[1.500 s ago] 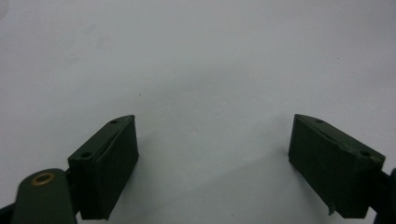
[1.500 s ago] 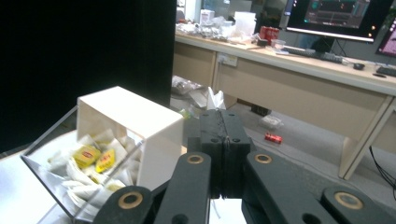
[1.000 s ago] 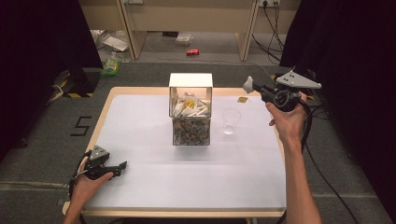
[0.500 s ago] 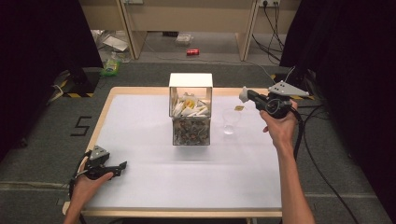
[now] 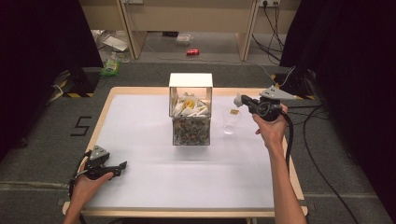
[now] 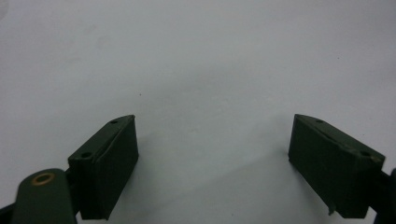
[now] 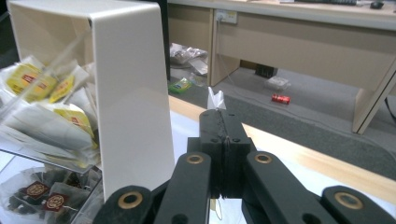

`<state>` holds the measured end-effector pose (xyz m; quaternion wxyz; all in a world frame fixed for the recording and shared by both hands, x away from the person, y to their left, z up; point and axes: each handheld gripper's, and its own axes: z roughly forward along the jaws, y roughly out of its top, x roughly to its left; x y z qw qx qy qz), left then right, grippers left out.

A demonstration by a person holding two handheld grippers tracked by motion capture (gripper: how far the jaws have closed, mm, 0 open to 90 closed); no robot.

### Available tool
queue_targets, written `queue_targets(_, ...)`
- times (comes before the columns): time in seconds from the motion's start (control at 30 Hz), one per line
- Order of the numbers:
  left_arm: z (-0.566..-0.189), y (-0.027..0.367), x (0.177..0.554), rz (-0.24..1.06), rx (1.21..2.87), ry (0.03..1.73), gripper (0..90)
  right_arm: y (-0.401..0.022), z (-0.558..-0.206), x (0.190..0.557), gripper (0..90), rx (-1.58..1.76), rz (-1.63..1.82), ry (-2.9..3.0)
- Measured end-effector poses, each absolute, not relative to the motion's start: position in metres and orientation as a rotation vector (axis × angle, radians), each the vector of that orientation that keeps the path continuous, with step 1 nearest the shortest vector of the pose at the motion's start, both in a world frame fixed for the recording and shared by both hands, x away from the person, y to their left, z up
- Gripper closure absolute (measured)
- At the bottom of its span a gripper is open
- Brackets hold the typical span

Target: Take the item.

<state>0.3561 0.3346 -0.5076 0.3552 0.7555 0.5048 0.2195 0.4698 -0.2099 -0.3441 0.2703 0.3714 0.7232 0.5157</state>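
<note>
A clear dispenser box with a white top stands mid-table, holding tea bags on two levels. To its right is a clear plastic cup. My right gripper hovers just above and behind the cup, shut on a white tea bag whose tip pokes out past the jaws. A small yellow tag dangles below it over the cup. My left gripper rests on the white table near the front left corner, open, with nothing between its pads.
The white table top has a wooden rim. Beyond the far edge are desks, a red can and litter on the floor. Cables trail off the table's right side.
My right gripper has come down and shifted left toward the cup, carrying the tea bag and its dangling tag. The left gripper has stayed put.
</note>
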Motion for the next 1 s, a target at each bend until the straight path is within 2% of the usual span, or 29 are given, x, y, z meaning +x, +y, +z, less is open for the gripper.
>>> queue_targets(0.6, -0.508, 0.335, 0.356, 0.567, 1.952, 1.304, 15.0, -0.192, -0.366, 0.483, 90.0, 1.006, 1.298, 2.009)
queue_targets(1.0, -0.508, 0.335, 0.356, 0.568, 1.954, 1.303, 15.0, -0.197, -0.383, 0.483, 90.0, 1.043, 1.306, 2.01)
